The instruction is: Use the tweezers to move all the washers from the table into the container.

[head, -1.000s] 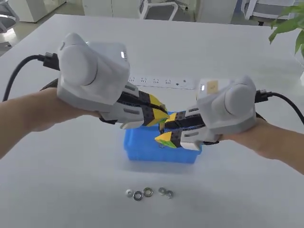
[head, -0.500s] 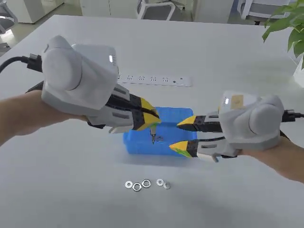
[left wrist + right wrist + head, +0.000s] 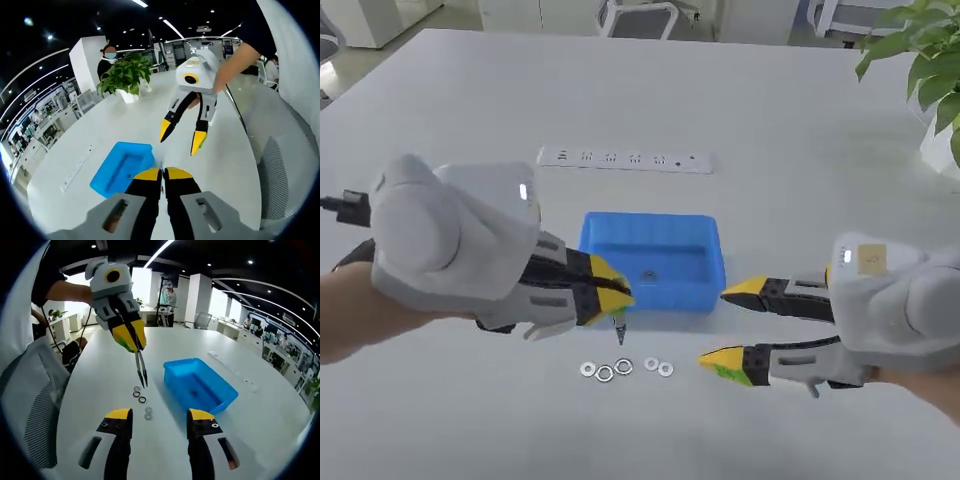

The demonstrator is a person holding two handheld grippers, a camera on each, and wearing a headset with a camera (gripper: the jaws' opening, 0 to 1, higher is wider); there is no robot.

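While the left gripper [image 3: 618, 295] squeezes the tweezers [image 3: 619, 330] tight in its jaws, the right gripper [image 3: 716, 325] has its jaws spread wide, holding nothing. The washers [image 3: 625, 368] lie on the surface [image 3: 800, 150] near the blue container [image 3: 655, 232].

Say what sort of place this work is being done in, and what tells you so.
Most likely an open-plan office: swivel chairs stand behind the big white table, a potted plant stands on it, and strip lights run overhead.
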